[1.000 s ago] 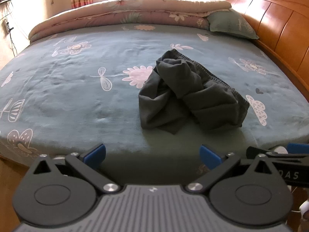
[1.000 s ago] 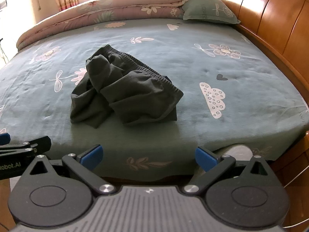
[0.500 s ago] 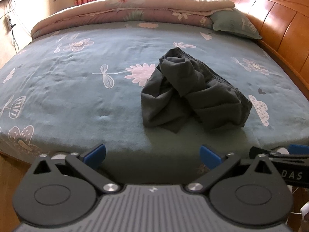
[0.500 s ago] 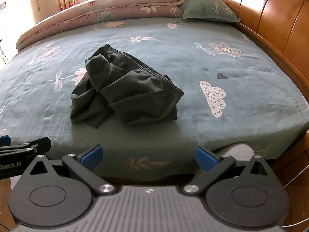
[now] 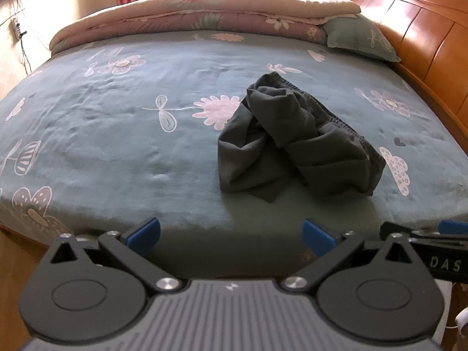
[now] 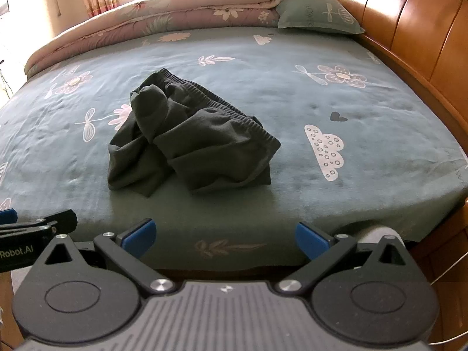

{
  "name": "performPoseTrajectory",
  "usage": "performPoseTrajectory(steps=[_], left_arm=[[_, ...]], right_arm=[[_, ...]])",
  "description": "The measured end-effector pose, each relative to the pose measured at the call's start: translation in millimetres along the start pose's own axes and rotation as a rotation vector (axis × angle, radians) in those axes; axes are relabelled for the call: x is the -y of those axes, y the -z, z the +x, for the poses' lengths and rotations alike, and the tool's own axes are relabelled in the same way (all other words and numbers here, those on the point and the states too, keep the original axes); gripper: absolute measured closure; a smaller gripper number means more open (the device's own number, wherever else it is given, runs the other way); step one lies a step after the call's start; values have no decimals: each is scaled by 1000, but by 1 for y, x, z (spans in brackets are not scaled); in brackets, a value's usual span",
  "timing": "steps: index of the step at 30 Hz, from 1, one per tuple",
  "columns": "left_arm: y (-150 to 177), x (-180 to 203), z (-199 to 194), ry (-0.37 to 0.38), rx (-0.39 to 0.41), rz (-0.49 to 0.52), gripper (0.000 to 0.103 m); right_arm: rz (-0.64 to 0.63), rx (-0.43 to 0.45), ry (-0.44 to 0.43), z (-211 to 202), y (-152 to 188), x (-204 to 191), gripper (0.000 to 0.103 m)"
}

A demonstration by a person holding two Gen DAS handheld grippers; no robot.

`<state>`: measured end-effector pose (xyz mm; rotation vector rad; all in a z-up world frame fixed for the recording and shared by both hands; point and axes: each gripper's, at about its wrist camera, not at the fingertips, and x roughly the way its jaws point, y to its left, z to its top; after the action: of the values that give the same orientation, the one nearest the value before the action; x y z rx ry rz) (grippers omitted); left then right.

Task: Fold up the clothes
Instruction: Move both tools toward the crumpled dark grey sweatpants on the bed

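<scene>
Nearest in each wrist view are the tool's own jaws, spread wide apart and holding nothing. The left gripper and the right gripper both hang off the foot edge of the bed, short of the mattress, side by side; each shows at the edge of the other's view.

Beyond them, on the flowered blue-green bedspread, lies the one garment: dark grey shorts with an elastic waistband, crumpled in a heap and not yet spread. From the left jaws the heap sits at about 1 o'clock; from the right jaws it sits at about 11 o'clock. So it lies roughly between the two, with neither clearly nearer.

Its long axis runs slantwise, from near right to far left. The waistband runs along the far right side, and the bunched legs fall toward the near left corner. The first move likely calls for a reach forward to the waistband ends, one jaw to each.

Farther off are a folded quilt, a pillow and the wooden headboard at 2 o'clock.
</scene>
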<state>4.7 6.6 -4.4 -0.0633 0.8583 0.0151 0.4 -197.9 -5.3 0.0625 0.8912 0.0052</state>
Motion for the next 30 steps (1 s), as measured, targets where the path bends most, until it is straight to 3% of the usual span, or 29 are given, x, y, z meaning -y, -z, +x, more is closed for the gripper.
performPoseTrajectory(steps=[17, 30], left_arm=[[-19, 11, -4, -41, 14, 24, 0], [-36, 13, 16, -36, -24, 26, 0]], right_arm=[[17, 8, -43, 4, -16, 10, 0], [13, -31, -37, 23, -34, 6, 0]])
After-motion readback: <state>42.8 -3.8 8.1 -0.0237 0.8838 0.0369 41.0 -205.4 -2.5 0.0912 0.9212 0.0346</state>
